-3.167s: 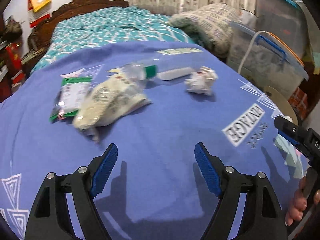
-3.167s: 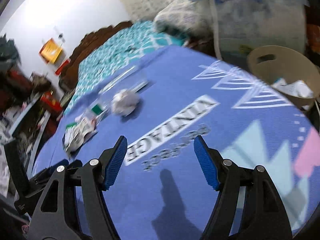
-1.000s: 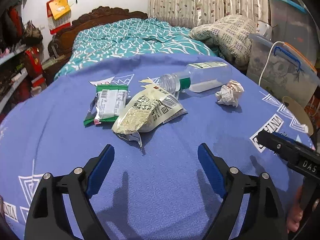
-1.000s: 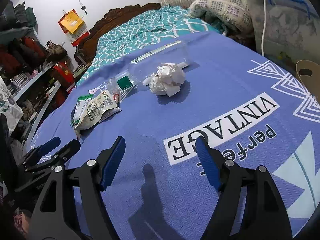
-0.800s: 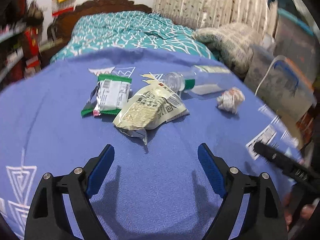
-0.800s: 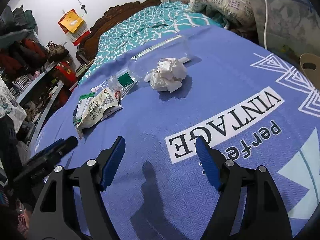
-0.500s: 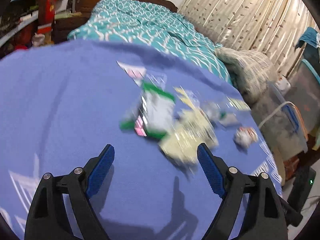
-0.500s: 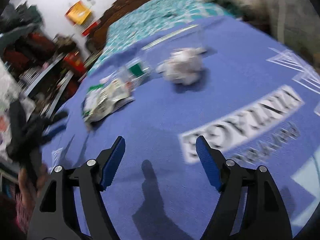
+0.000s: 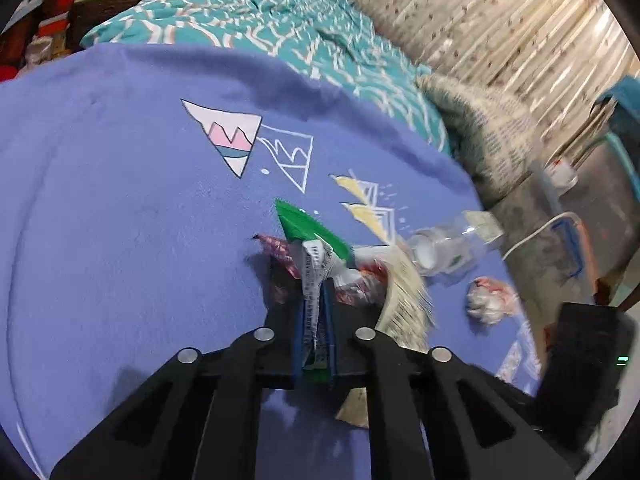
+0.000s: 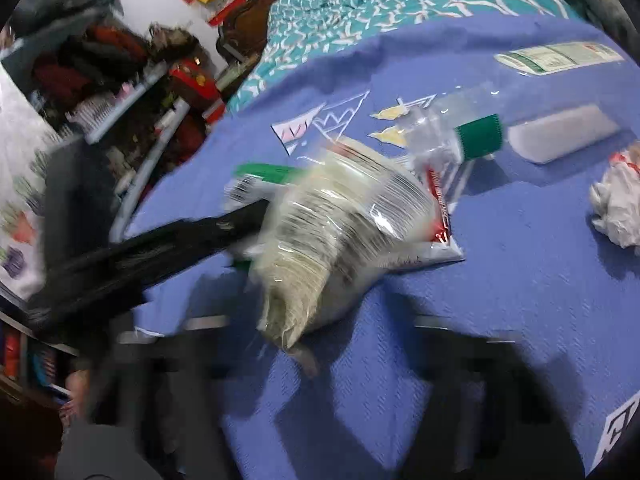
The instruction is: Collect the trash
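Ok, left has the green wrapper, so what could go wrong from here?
1. The left gripper is shut on just one edge of the green wrapper. The beige snack bag lies against it and may get dragged on lifting.
2. The right gripper has just been closing with the bag's tail between its fingers. Blur hides whether it grips, so the bag may slip.
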A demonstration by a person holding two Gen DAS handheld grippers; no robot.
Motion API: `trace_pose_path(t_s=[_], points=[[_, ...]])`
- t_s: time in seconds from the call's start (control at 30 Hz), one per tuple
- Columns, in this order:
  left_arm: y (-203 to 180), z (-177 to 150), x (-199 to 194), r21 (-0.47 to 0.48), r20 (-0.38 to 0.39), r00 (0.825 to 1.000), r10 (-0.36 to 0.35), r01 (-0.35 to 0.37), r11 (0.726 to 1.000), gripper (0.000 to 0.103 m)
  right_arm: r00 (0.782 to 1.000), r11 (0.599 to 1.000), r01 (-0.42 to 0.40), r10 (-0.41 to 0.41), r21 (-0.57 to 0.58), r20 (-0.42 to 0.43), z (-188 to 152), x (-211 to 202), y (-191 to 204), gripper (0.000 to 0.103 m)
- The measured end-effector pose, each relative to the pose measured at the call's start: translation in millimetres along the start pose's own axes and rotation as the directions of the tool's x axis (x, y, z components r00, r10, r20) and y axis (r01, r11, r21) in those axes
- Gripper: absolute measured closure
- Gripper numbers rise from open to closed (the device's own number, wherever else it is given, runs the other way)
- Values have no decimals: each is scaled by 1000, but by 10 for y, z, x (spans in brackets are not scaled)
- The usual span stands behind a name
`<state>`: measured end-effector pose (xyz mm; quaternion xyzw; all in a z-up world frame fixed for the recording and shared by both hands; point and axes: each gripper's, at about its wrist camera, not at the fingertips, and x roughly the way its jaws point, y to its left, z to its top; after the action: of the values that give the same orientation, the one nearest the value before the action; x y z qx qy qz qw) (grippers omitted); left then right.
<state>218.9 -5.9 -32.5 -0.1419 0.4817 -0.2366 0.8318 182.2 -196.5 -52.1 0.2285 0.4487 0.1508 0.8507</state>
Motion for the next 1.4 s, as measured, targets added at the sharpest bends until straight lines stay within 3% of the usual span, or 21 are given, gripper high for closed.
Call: trace_pose_path(t_s=[0.1,0.27,0.37,0.43,0.57,0.6,0.73,0.93,0.97,1.0,1.03,1.13,1.23,1.4], points=[[70,-131,-232,-33,32,999,-30,31,999,98,1000,1000,-24,24,-11,8,-123,-58,36,75],[201,-398,-641,-82,74,992,-104,110,991,98,998,999,-23,24,-29,63,-419,-583,-113,77],[204,-513,-782,-101,63,977,-202,207,973,98,994,1000,13,-12,-11,113,-620,-922,-314,78],[134,-571,-802,-118,38,954,-298,301,946,98,990,999,34,-37,19,135,-717,-1092,-484,78],[-170,-640,-764,-106,-5,926,-378,376,921,98,975,994,45,-65,100,212,-873,-1489,-785,78],[-364,-650,-721,-74,-29,923,-383,380,922,98,959,989,60,-95,137,268,-978,-1759,-980,78],[-1043,-710,-511,36,-120,902,-416,422,906,98,931,974,81,-150,213,332,-1084,-2137,-1379,78],[-1819,-922,84,146,-256,898,-358,402,904,93,909,958,104,-200,267,365,-1290,-2424,-1709,78],[-1898,-984,218,166,-274,912,-306,358,919,79,907,956,115,-211,269,364,-1311,-2432,-1725,78],[-1927,-1018,301,182,-285,921,-264,323,929,55,906,955,126,-221,270,361,-1338,-2404,-1711,78],[-1965,-1058,407,200,-297,932,-208,274,941,48,906,953,132,-227,271,358,-1344,-2398,-1723,78],[-1972,-1068,529,192,-307,939,-153,219,957,44,905,953,142,-235,268,355,-1358,-2391,-1751,78],[-2006,-969,519,196,-267,955,-132,188,963,31,907,953,136,-229,270,352,-1381,-2359,-1767,78],[-2289,-948,522,310,-255,962,-101,180,933,21,916,949,114,-214,292,338,-1452,-2290,-1842,78]])
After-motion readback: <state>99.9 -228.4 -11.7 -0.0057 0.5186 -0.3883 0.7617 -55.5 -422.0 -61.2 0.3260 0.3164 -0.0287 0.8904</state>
